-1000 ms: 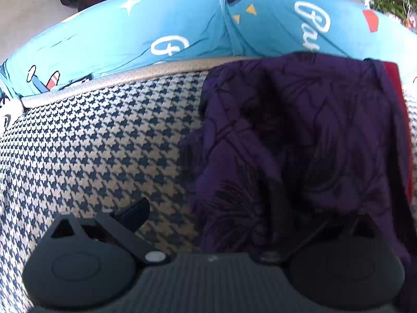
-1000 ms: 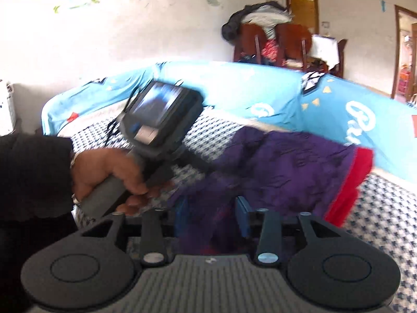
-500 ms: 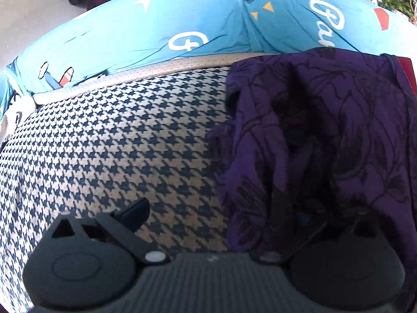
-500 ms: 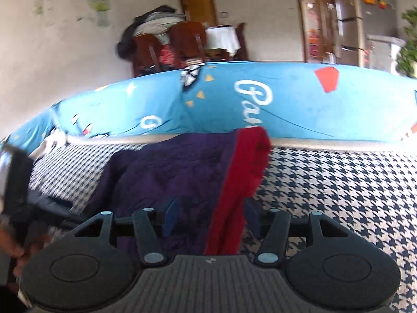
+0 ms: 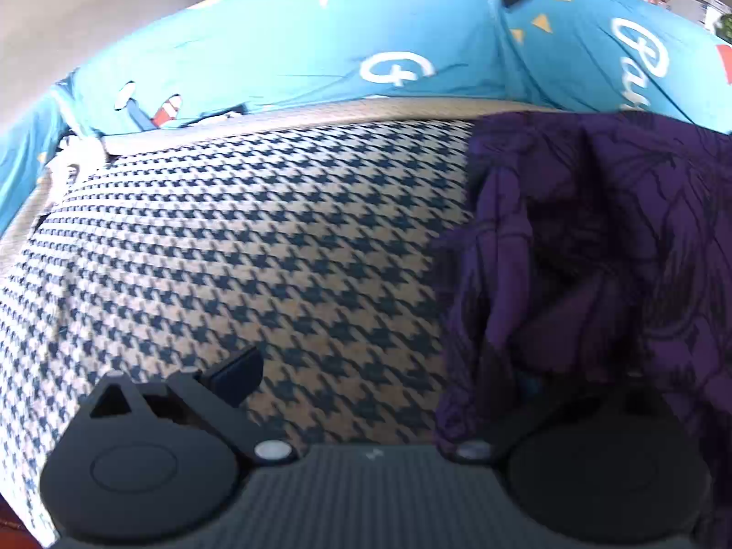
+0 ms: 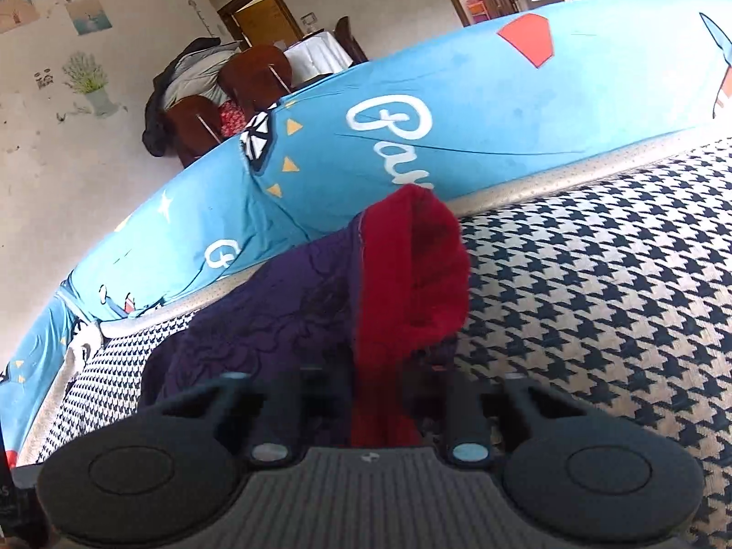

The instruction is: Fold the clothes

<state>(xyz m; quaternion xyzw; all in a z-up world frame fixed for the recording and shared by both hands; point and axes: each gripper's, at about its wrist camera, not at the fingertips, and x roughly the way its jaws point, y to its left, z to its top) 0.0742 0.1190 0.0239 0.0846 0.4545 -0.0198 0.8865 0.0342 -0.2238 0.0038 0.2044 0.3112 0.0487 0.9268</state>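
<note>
A purple patterned garment [image 5: 590, 251] with a red lining lies crumpled on the houndstooth cushion [image 5: 274, 251]. In the left wrist view it fills the right side. My left gripper [image 5: 379, 379] is open: its left finger [image 5: 233, 370] is over bare cushion, and its right finger is hidden under the purple cloth. In the right wrist view the garment [image 6: 274, 315] rises in front of the camera, with its red lining [image 6: 407, 283] draped between the fingers. My right gripper [image 6: 370, 393] is shut on the garment, and its blurred fingers press the red and purple cloth.
A blue printed cover [image 5: 343, 45] runs along the sofa back behind the cushion, also in the right wrist view [image 6: 457, 123]. Houndstooth cushion [image 6: 594, 297] stretches to the right of the garment. Wooden chairs with piled clothes [image 6: 215, 87] stand by the far wall.
The right gripper swung right and tilted, and closed tighter on the red and purple cloth. The left hand left its view. In the left view the garment shifted right, baring more cushion.
</note>
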